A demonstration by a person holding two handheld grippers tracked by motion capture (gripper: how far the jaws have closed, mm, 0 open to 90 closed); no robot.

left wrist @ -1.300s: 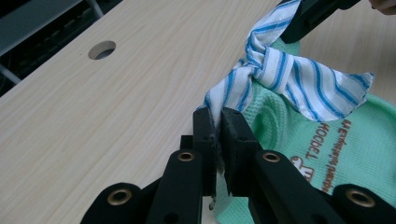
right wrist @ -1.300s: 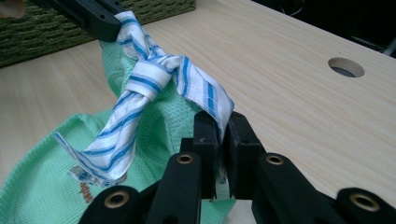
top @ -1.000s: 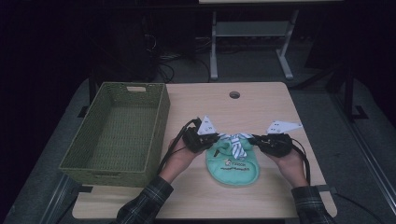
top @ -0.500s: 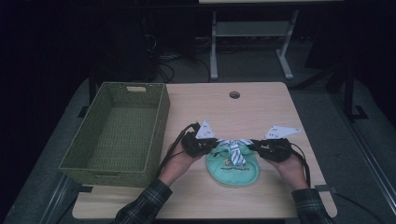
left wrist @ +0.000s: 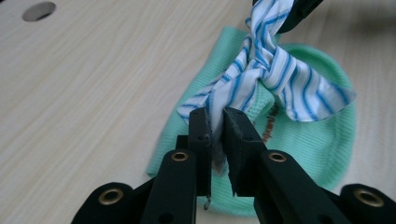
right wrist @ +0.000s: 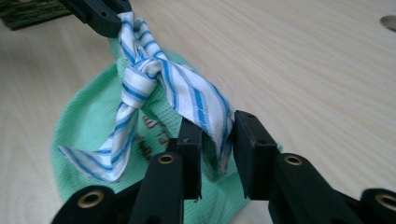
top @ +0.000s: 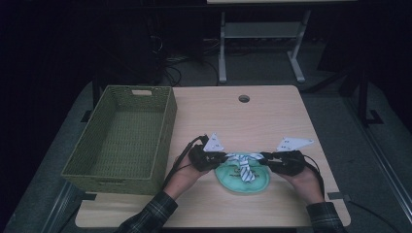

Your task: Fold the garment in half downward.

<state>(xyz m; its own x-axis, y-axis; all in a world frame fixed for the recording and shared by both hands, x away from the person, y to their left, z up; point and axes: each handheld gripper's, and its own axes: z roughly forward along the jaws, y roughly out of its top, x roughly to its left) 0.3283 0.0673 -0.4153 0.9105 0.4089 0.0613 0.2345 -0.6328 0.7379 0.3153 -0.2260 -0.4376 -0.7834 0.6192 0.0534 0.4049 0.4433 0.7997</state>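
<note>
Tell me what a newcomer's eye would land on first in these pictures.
First, the blue-striped white cloth, knotted and stretched between the left gripper and the right gripper over a round green fabric piece at the table's near edge. Both grippers' jaws have just been opening, with the cloth ends between them. Next, the big green woven basket standing to the left.

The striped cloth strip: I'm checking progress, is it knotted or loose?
Knotted. The striped cloth strip is tied in a knot over the green cloth, its ends between the jaws of the left gripper and the right gripper.
</note>
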